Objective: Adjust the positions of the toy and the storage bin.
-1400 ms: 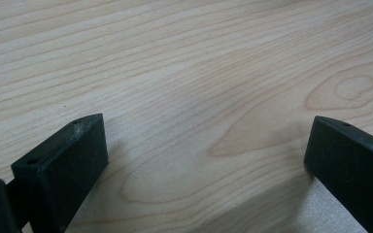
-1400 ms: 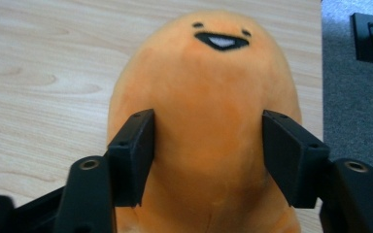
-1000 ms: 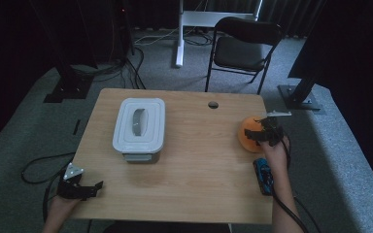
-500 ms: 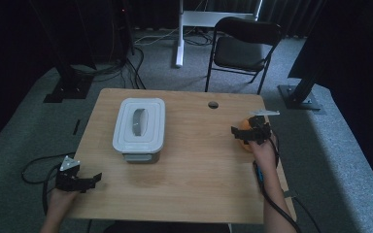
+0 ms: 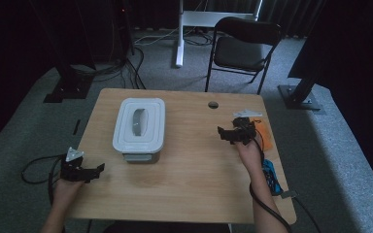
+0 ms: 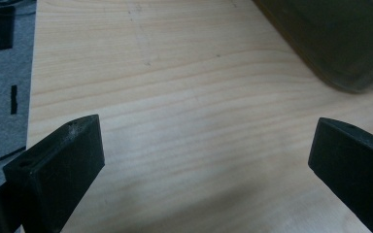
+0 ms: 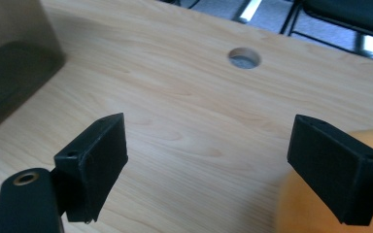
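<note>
A white lidded container (image 5: 139, 127) stands on the left half of the wooden table (image 5: 189, 174). My left gripper (image 5: 96, 170) hovers at the table's front left edge, open and empty, pointing right. In the left gripper view its jaws (image 6: 209, 160) stand wide apart over bare wood, with the container's corner (image 6: 340, 43) at the upper right. My right gripper (image 5: 222, 133) is open and empty over the table's right side, pointing left toward the container. An orange object (image 5: 264, 135) lies just behind it. The right gripper view shows the spread jaws (image 7: 213, 160) and the orange object (image 7: 311, 208) at the lower right.
A blue item (image 5: 271, 175) lies near the right edge beside the person's right forearm. A round cable hole (image 5: 213, 104) sits near the far edge. A black folding chair (image 5: 243, 46) stands beyond the table. Cables trail on the floor at the left.
My right gripper has moved left, away from the orange object, toward the table's middle. My left gripper has shifted slightly forward over the front left edge.
</note>
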`<state>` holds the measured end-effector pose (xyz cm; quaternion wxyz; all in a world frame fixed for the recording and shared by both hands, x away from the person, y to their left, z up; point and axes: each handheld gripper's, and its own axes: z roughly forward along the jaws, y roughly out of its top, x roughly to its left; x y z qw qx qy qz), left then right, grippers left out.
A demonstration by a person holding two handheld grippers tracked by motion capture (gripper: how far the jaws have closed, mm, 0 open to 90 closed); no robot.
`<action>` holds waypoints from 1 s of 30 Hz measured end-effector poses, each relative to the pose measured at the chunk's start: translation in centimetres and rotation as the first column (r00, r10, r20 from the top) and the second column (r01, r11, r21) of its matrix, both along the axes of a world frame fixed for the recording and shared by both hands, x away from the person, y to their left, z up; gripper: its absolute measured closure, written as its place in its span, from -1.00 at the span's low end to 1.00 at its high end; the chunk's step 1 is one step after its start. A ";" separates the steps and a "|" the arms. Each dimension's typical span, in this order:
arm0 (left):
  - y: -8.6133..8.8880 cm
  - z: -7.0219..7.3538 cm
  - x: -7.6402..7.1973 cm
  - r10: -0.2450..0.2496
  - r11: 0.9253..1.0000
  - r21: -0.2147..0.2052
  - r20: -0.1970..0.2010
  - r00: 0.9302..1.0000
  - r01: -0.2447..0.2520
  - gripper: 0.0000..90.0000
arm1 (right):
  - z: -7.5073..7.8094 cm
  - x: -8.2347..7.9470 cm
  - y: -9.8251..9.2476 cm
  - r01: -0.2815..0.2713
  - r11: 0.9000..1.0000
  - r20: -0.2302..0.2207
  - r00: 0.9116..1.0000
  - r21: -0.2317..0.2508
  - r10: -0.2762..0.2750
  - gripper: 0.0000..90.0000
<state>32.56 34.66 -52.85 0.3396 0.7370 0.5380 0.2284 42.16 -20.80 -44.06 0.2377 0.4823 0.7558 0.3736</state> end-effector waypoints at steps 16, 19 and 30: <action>-0.8 0.2 2.6 0.002 1.000 0.026 0.013 1.000 -0.002 -1.00 | -2.1 1.0 4.2 -0.070 0.992 -0.030 0.997 0.110 0.073 -0.70; -1.0 0.3 3.1 0.002 0.999 0.034 0.016 1.000 -0.003 -1.00 | -2.7 1.1 5.1 -0.066 0.994 -0.011 0.998 0.082 0.067 -0.70; -2.1 0.5 5.7 -0.009 0.997 0.070 0.024 1.000 0.007 -1.00 | -5.1 1.7 8.9 -0.067 0.995 0.023 0.998 0.080 0.065 -0.70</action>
